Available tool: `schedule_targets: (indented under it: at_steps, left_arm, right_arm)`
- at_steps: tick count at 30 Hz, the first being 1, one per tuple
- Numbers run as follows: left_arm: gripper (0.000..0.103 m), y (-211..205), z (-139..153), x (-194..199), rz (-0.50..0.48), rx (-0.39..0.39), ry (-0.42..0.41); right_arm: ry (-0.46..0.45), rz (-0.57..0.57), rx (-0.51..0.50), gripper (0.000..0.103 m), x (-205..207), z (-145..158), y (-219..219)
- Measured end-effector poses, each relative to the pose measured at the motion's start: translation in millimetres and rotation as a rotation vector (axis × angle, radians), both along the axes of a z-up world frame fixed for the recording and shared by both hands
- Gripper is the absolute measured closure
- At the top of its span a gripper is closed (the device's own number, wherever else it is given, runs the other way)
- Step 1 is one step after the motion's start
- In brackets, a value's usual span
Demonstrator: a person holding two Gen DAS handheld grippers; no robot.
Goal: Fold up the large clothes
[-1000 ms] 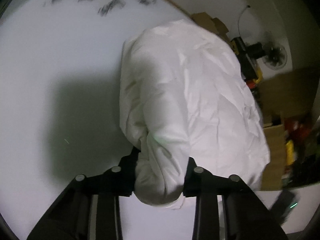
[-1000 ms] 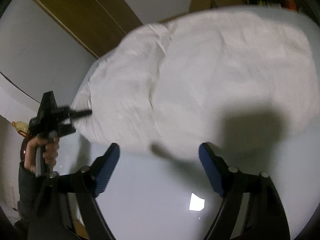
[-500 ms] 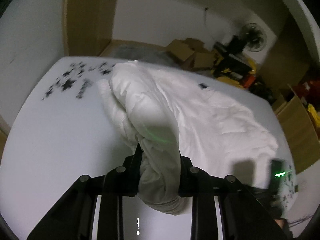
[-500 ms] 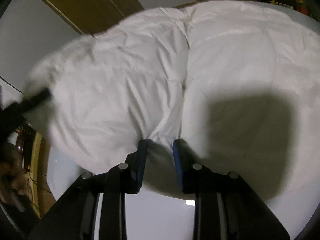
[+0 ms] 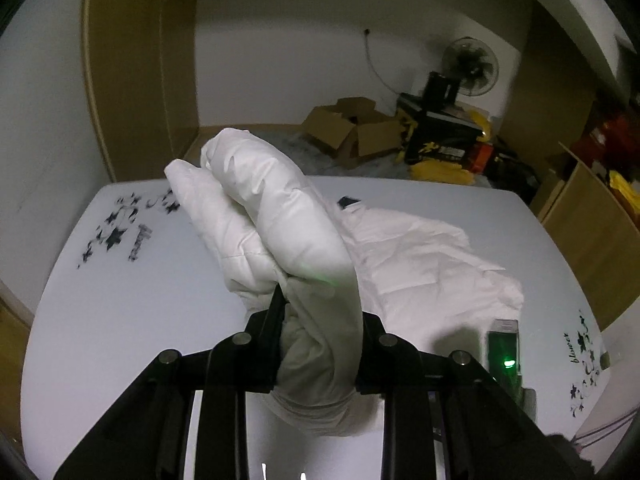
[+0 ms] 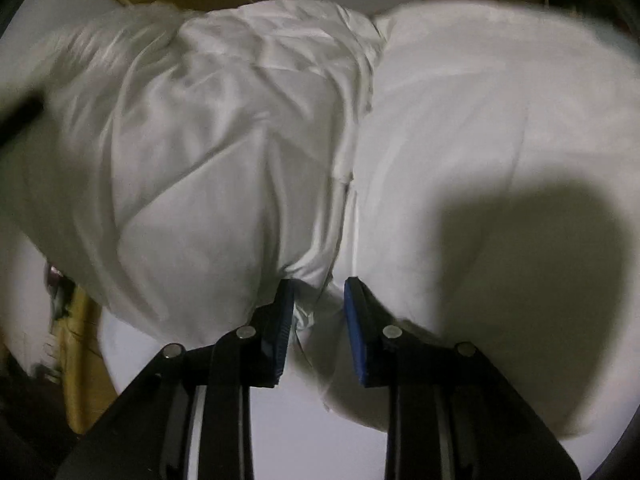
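A large white padded jacket (image 5: pixel 420 252) lies on a white table (image 5: pixel 120 300). My left gripper (image 5: pixel 320 320) is shut on a thick bunched fold of it and holds that part raised above the table, the padded roll (image 5: pixel 280 208) arching up over the fingers. In the right wrist view the jacket (image 6: pixel 240 140) fills most of the frame. My right gripper (image 6: pixel 318 292), with blue pads (image 6: pixel 282 320), is shut on the jacket's edge by its front seam (image 6: pixel 344 168), lifting it off the table.
The table has black flower decals at its left (image 5: pixel 116 232) and right (image 5: pixel 580 352) corners. A small device with a green light (image 5: pixel 504 352) sits at the right. Cardboard boxes (image 5: pixel 352 132), a fan (image 5: pixel 472 68) and clutter stand behind the table.
My right gripper moved in and shut on the jacket's edge, then raised it. My left gripper lifted its held fold up off the table and tilted, bringing the room into view.
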State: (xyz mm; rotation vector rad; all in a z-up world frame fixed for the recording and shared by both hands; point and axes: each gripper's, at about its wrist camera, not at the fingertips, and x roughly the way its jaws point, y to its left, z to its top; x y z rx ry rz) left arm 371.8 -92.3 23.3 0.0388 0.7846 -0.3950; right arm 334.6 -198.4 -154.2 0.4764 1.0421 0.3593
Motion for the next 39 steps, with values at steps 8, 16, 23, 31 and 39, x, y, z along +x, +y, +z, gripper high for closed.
schedule_targets:
  at_steps: [8,16,23,31,39]
  left_arm:
    - [0.077,-92.1,13.9,-17.2,-0.094,0.015,-0.001]
    - [0.077,-198.6,-24.7,-24.7,-0.172,0.096,0.045]
    - [0.075,-283.5,-108.4,-31.5,-0.257,0.242,0.137]
    - [0.072,-296.7,-149.8,-38.2,-0.297,0.289,0.155]
    - [0.001,-279.8,-132.2,-75.9,-0.434,0.227,0.072]
  right_arm:
    - [0.011,-0.408,0.094,0.076,-41.5,-9.5,-128.7]
    - [-0.165,-0.493,0.237,0.056,-122.4,34.0,-181.7]
    - [-0.097,-0.64,0.292,0.05,-193.6,12.8,-232.5]
    - [-0.067,-0.675,0.3,0.049,-207.1,11.8,-255.3]
    - [-0.089,-0.687,0.252,0.03,-181.8,21.3,-260.9]
